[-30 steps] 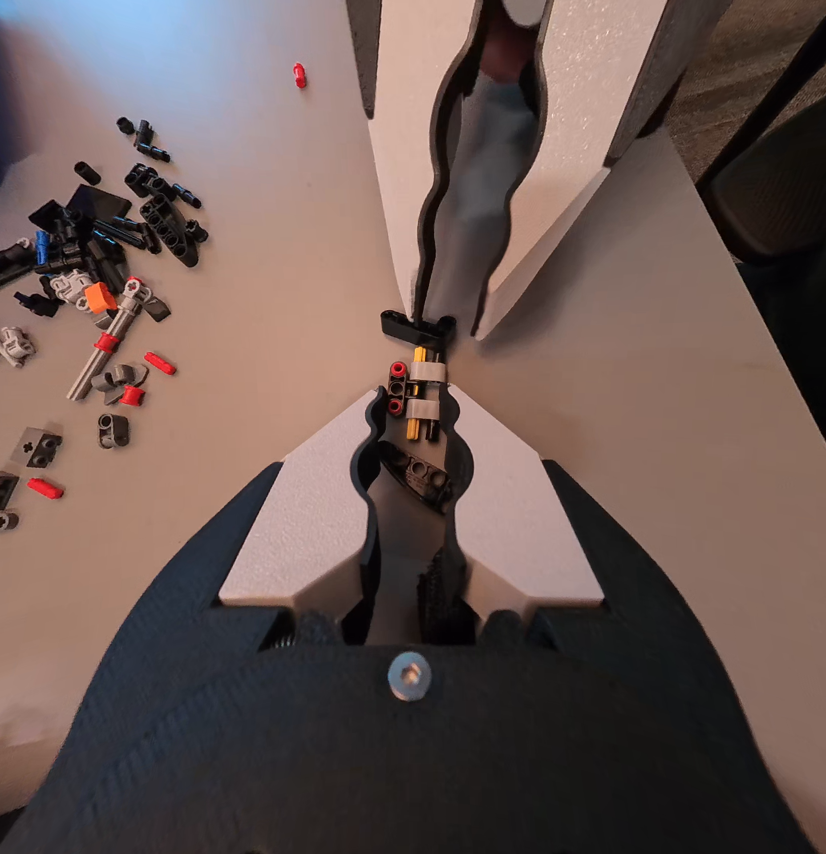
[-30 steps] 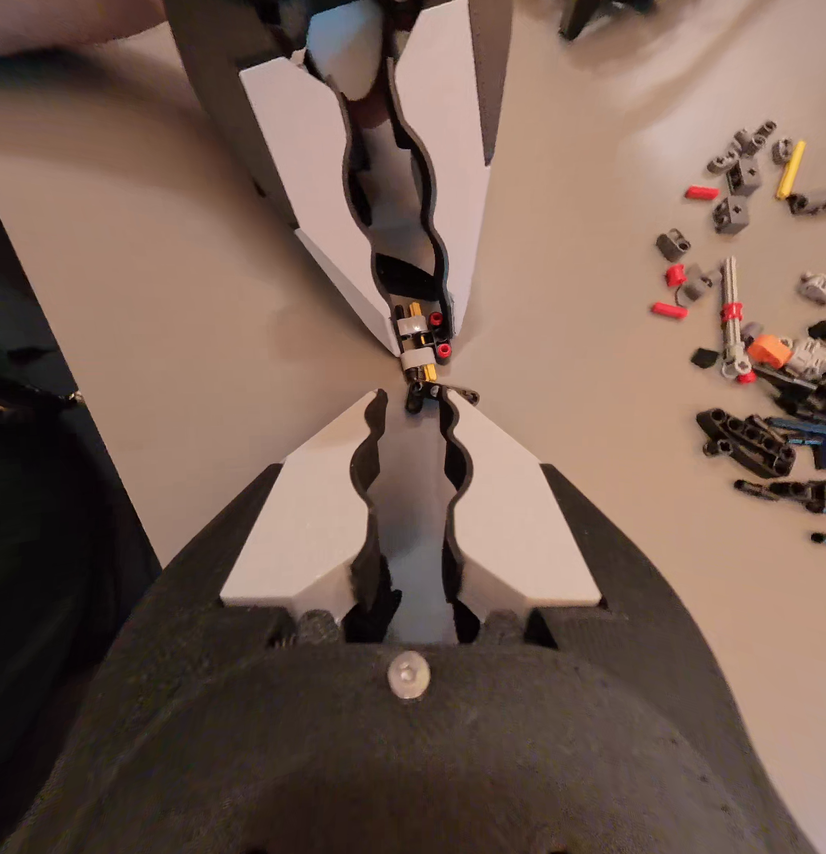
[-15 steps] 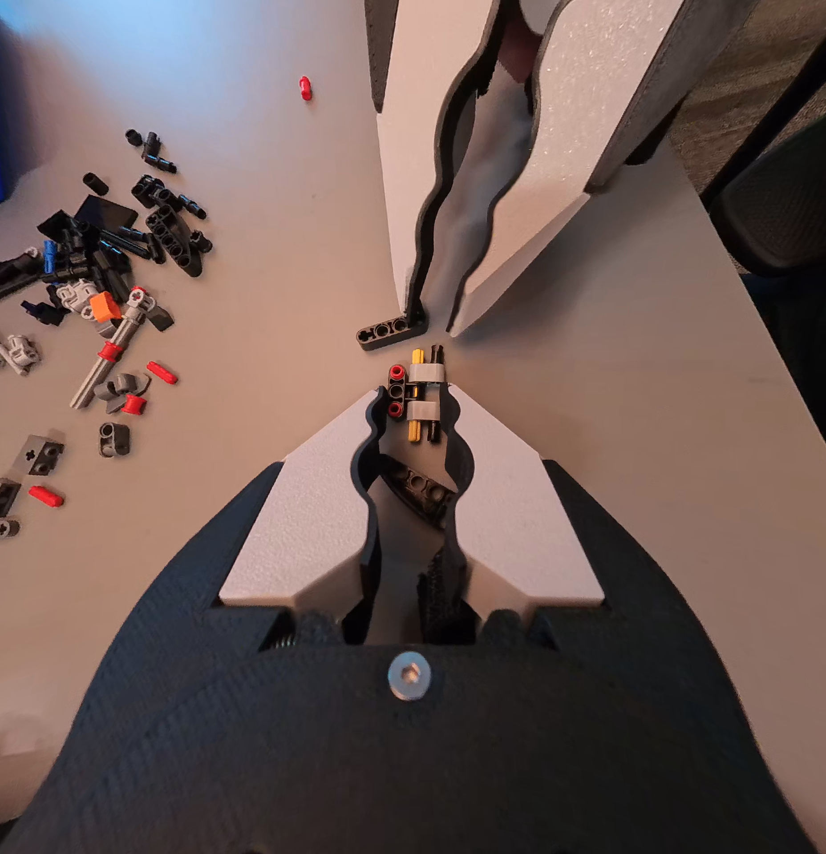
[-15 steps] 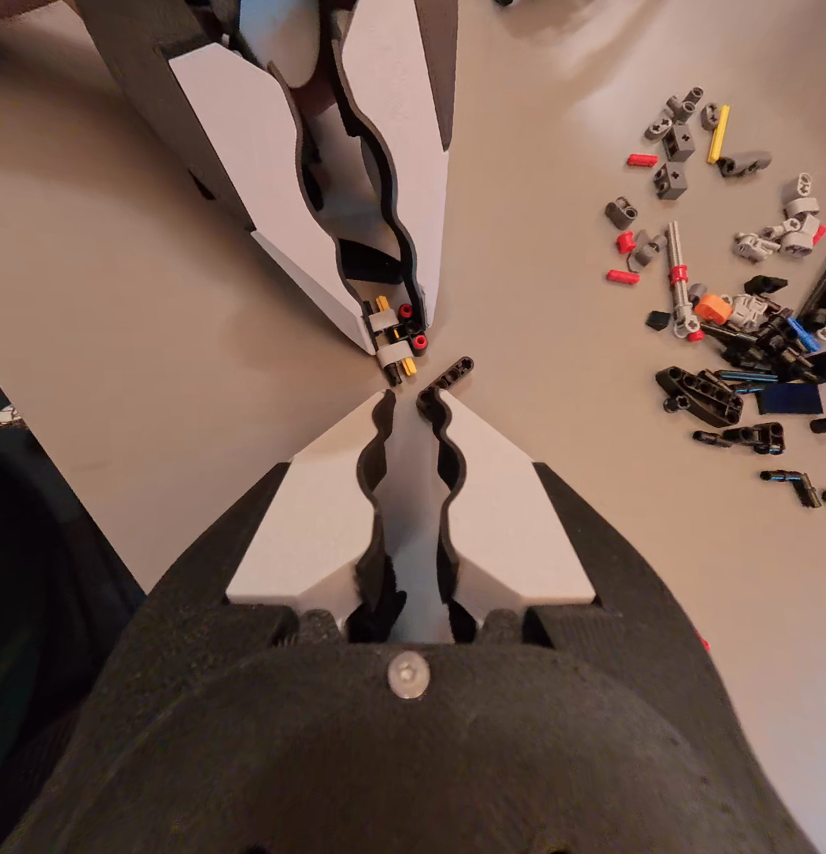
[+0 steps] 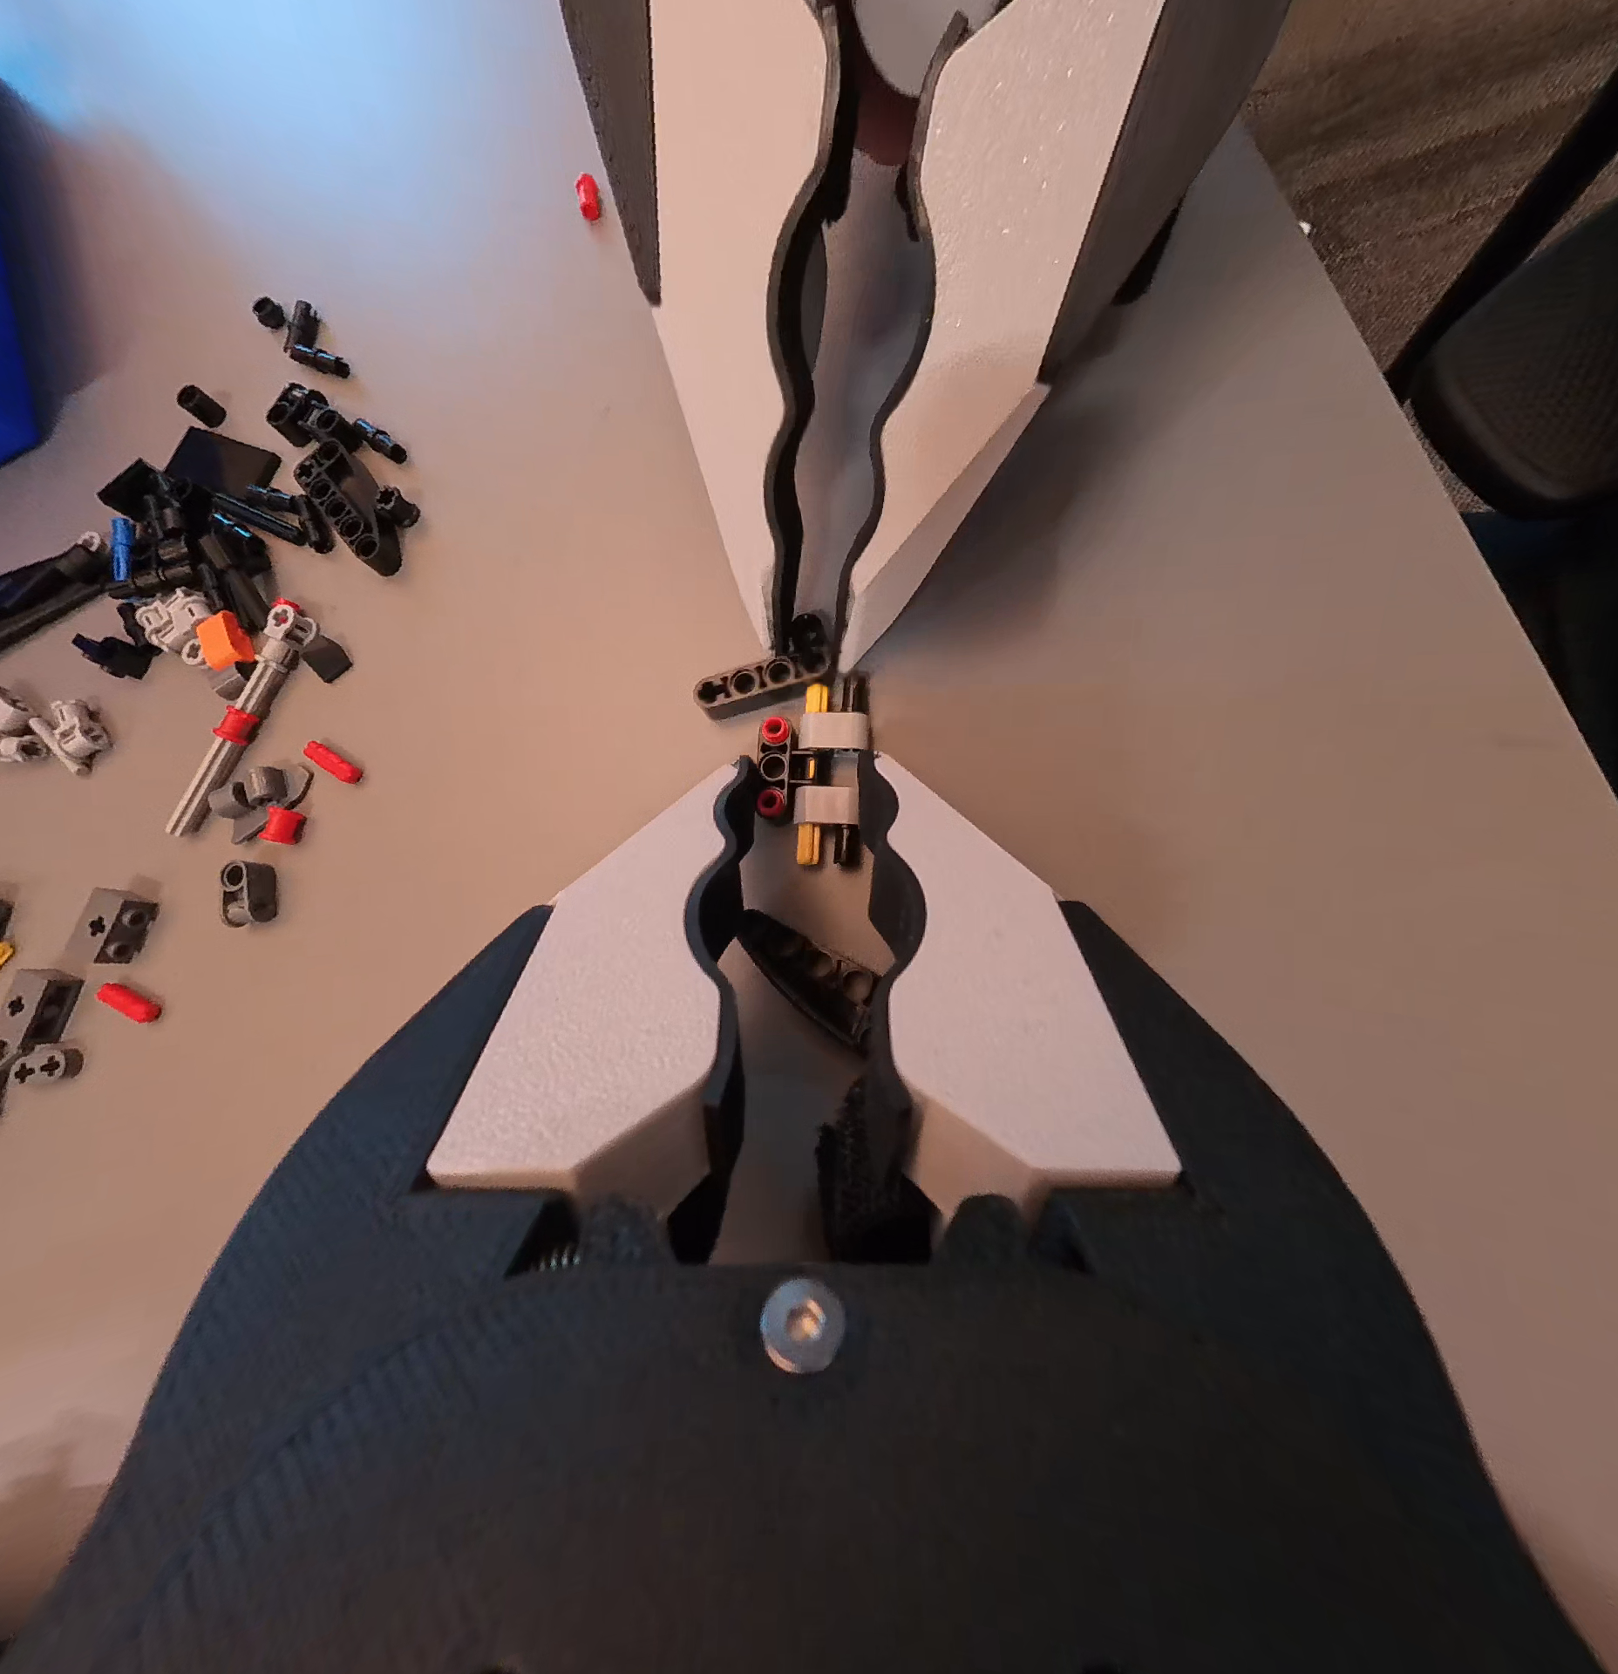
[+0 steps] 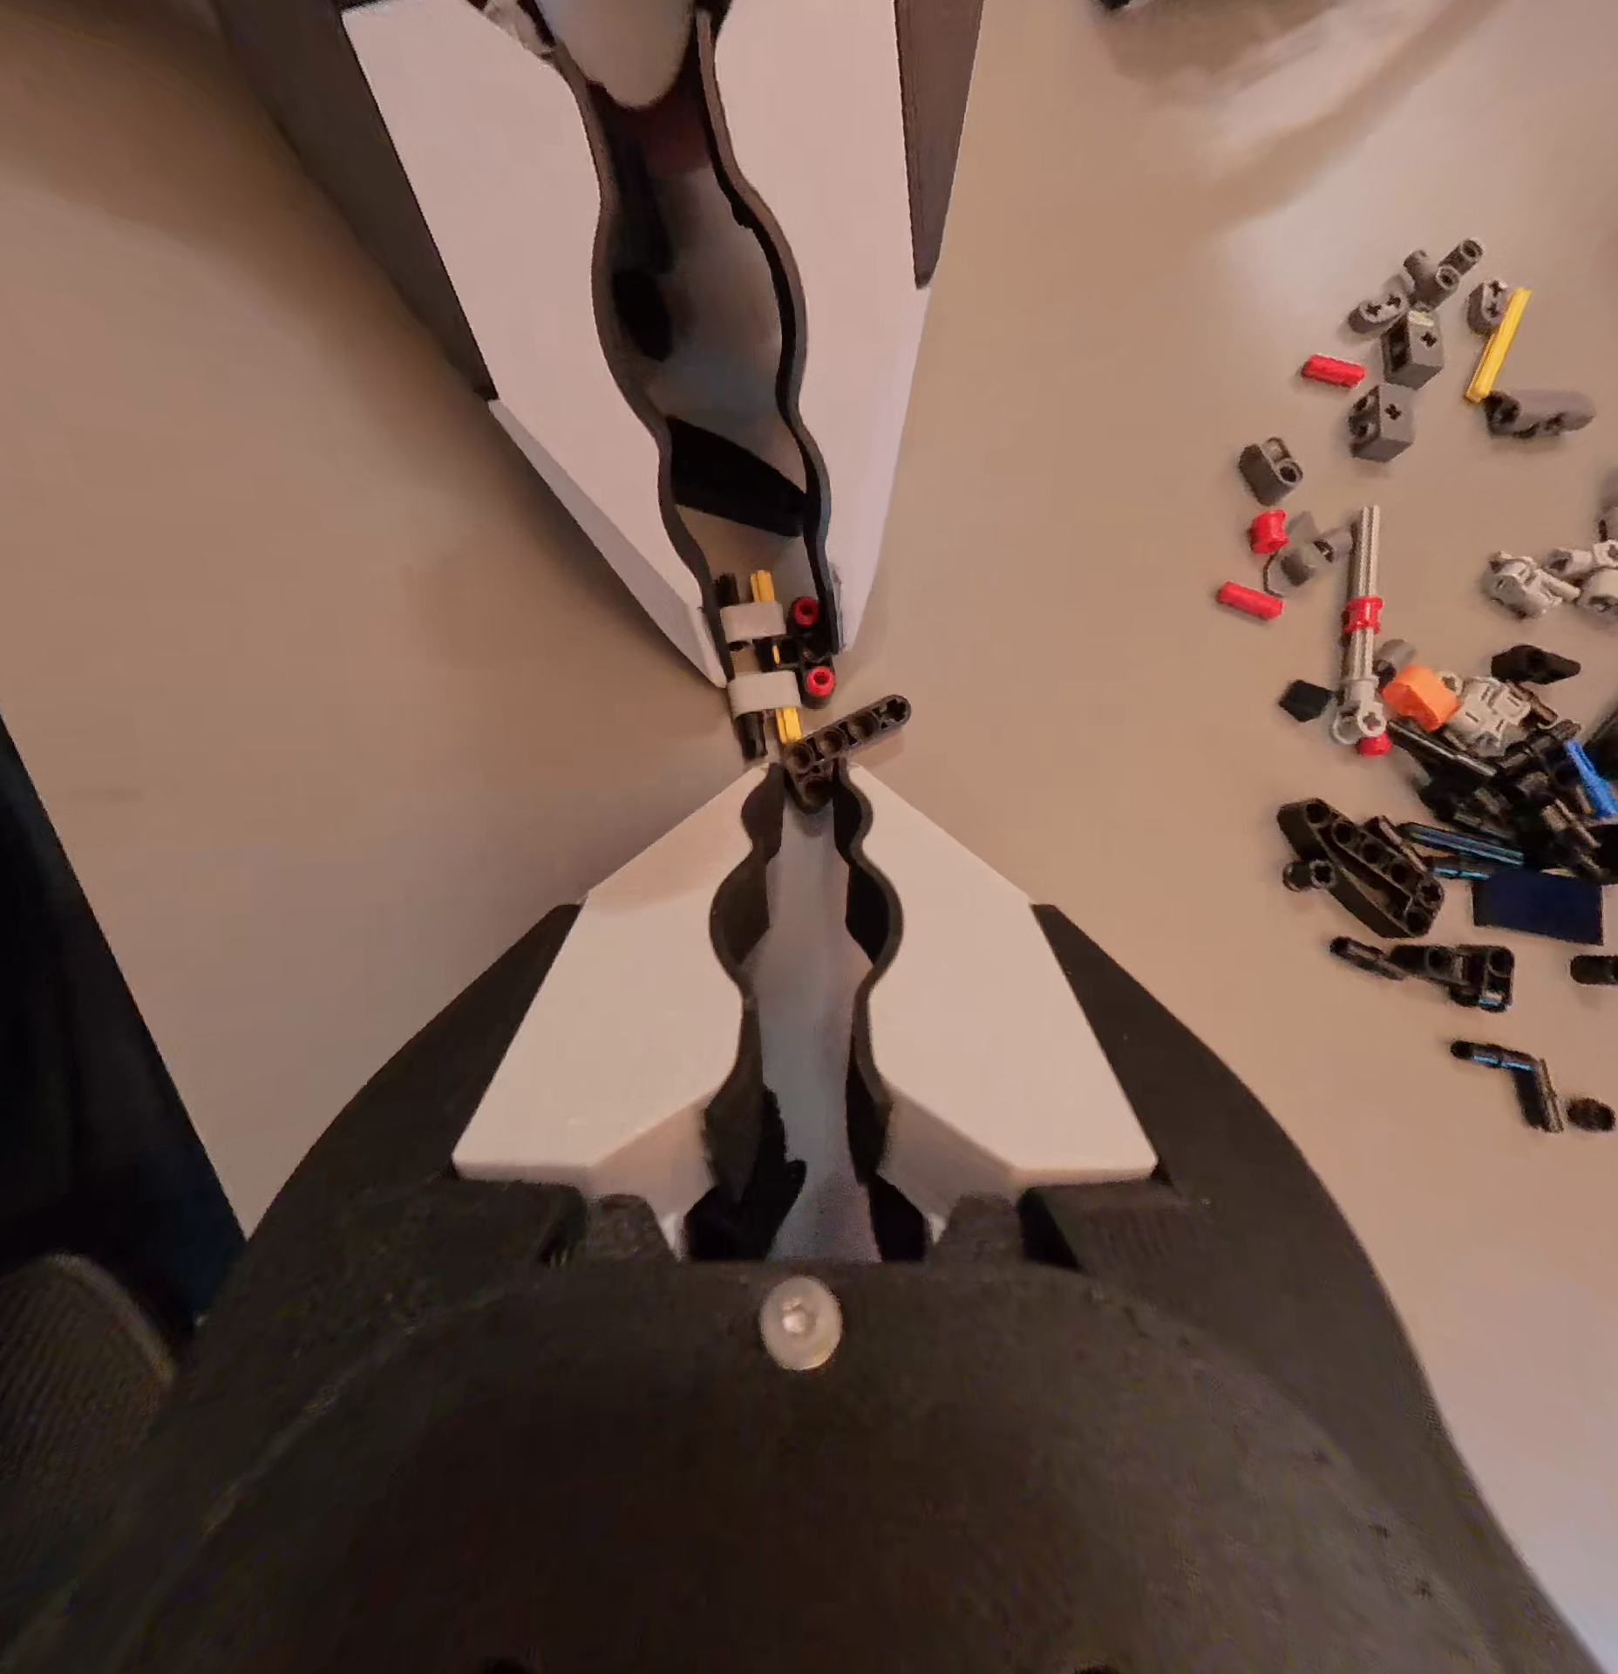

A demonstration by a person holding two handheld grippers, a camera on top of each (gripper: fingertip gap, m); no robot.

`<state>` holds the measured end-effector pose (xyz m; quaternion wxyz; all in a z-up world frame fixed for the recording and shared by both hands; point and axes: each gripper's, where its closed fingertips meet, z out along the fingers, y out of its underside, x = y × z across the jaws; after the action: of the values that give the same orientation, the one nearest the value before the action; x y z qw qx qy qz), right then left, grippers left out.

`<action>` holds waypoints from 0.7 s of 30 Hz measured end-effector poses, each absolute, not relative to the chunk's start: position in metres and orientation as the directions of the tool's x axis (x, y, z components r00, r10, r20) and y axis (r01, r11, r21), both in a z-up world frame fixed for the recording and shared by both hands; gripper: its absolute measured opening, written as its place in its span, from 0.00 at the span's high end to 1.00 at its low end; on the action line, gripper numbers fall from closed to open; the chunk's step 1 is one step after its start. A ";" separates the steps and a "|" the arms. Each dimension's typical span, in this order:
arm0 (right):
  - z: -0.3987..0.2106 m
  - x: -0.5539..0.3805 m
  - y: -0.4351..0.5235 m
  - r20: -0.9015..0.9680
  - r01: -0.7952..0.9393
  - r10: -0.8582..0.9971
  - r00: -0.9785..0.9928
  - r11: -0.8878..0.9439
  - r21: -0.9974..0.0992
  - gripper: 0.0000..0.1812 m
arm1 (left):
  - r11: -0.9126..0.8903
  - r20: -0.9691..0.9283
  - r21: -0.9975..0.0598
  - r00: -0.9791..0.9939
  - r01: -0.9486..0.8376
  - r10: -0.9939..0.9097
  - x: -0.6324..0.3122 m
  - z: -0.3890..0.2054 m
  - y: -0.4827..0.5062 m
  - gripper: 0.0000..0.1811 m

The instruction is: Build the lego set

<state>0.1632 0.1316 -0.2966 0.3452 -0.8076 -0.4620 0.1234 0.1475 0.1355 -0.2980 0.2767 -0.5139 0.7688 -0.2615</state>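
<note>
Tabletop (image 5: 1195,815); beam (image 6: 846,735) between right jaws

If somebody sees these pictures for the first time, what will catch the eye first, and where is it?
First, the two grippers meeting tip to tip at the centre of the table: the left gripper clamps a small assembly with red pins and a yellow axle, while the right gripper brings a black L-shaped beam against it. Next, the loose parts pile at the left gripper's left.

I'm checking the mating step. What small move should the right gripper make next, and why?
Probably ease the right gripper forward so its black L-shaped beam slides onto the yellow axle. The left gripper grips the small assembly, and the axle tip sits just short of the beam's holes.
</note>
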 end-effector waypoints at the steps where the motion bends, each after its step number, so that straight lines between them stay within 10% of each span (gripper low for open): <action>1: -0.297 0.163 0.132 0.123 0.659 0.831 0.543 -0.331 -0.675 0.95 | 0.338 -0.158 -0.687 -0.321 -0.644 -0.934 0.147 -0.298 0.135 0.89; 21: -0.252 0.169 0.136 -0.103 0.307 0.799 0.592 -0.341 -0.888 0.96 | 0.221 -0.132 -0.811 -0.198 -0.542 -0.971 0.152 -0.262 0.151 0.93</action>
<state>0.1689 0.1365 -0.2517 0.4480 -0.7715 -0.3586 0.2748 0.1517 0.1514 -0.2617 0.3362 -0.5365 0.7053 -0.3189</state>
